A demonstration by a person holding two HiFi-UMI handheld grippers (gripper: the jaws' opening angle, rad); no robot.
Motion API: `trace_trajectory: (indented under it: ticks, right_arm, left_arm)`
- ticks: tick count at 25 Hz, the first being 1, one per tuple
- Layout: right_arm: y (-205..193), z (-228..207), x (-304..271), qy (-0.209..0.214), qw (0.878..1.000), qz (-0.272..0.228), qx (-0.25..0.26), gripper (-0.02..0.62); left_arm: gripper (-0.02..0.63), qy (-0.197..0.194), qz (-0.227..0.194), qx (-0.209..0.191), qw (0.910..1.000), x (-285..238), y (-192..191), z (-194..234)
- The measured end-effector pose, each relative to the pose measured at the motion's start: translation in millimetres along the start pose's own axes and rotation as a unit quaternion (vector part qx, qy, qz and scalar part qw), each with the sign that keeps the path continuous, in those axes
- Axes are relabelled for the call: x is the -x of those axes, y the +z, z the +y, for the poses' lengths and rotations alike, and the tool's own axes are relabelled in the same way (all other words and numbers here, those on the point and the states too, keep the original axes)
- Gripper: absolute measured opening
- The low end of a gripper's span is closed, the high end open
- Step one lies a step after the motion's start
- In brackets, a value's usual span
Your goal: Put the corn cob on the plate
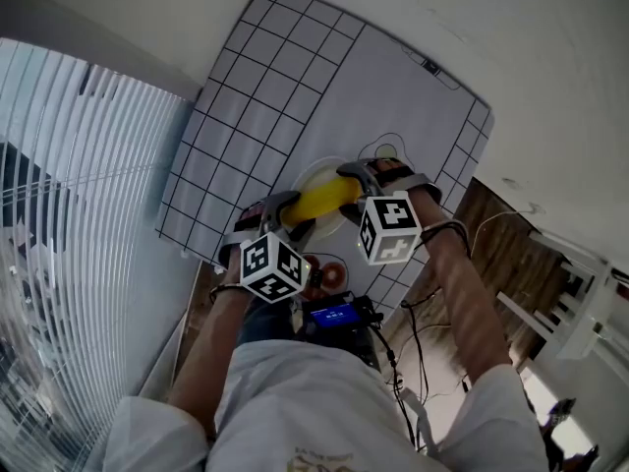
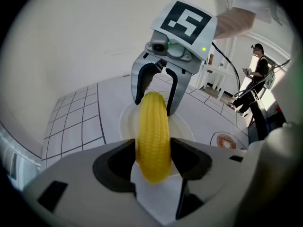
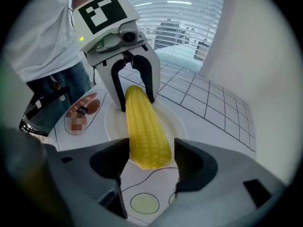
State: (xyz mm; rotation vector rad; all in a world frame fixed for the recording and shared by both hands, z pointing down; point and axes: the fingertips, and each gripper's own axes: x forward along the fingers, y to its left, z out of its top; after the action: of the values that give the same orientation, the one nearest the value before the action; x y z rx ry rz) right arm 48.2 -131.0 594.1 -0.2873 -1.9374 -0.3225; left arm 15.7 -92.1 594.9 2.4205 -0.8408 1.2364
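A yellow corn cob [image 1: 324, 202] hangs level just above a white plate [image 1: 307, 177], carried between both grippers. My left gripper [image 1: 283, 207] is shut on one end of it; in the left gripper view the cob [image 2: 154, 131] is pinched between both pads of that gripper [image 2: 152, 161]. My right gripper [image 1: 360, 175] straddles the other end. In the right gripper view the cob [image 3: 144, 126] lies between that gripper's [image 3: 151, 159] jaws with a thin gap at one side, so it is open. The plate [image 3: 112, 123] lies under the cob.
The plate rests on a white mat [image 1: 275, 96] with a black grid and printed food outlines [image 3: 144, 203]. Window blinds [image 1: 79, 214] fill the left. A person [image 2: 258, 70] stands far off. Cables and a small device [image 1: 334, 315] hang at the wearer's waist.
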Motion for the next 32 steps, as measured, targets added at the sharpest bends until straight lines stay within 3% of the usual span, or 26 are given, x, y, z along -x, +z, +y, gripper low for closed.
trace_trajectory:
  ticks: [5, 13, 19, 23, 26, 27, 28, 29, 32]
  right_arm:
    - [-8.7, 0.9, 8.3, -0.019, 0.999, 0.006, -0.034, 0.304]
    - [-27.2, 8.5, 38.1, -0.053, 0.99, -0.005, -0.133, 0.304]
    - [-26.5, 18.6, 57.8, -0.095, 0.972, -0.039, -0.209, 0.297]
    - [-23.8, 25.9, 73.0, -0.128, 0.959, -0.057, -0.248, 0.24]
    - [-22.1, 31.5, 83.1, -0.156, 0.942, -0.073, -0.288, 0.2]
    - [-22.5, 32.2, 87.3, -0.171, 0.935, -0.075, -0.303, 0.176]
    - [-22.8, 32.7, 92.0, -0.188, 0.926, -0.078, -0.317, 0.115]
    - [-22.6, 33.9, 97.0, -0.205, 0.918, -0.082, -0.331, 0.049]
    - [-20.5, 43.2, 111.3, -0.24, 0.895, -0.094, -0.365, 0.008]
  left_arm:
    - [0.238, -0.004, -0.006, 0.012, 0.9999, -0.2, -0.5, 0.1]
    - [0.247, -0.013, -0.027, 0.037, 0.9988, 16.6, 4.0, -0.2]
    - [0.247, -0.005, -0.055, 0.041, 0.9976, 38.0, 8.0, -2.0]
    - [0.247, -0.012, -0.083, 0.071, 0.994, 52.0, 13.0, 1.0]
    - [0.246, 0.012, -0.108, 0.07, 0.9917, 66.6, 18.7, 9.7]
    - [0.205, 0.032, -0.121, 0.057, 0.9905, 74.8, 23.5, 14.7]
    - [0.088, 0.053, -0.133, 0.042, 0.9887, 83.6, 29.0, 19.9]
    - [0.022, 0.07, -0.144, 0.031, 0.9866, 91.6, 34.1, 23.7]
    - [0.009, 0.081, -0.17, 0.034, 0.9815, 107.7, 46.5, 27.7]
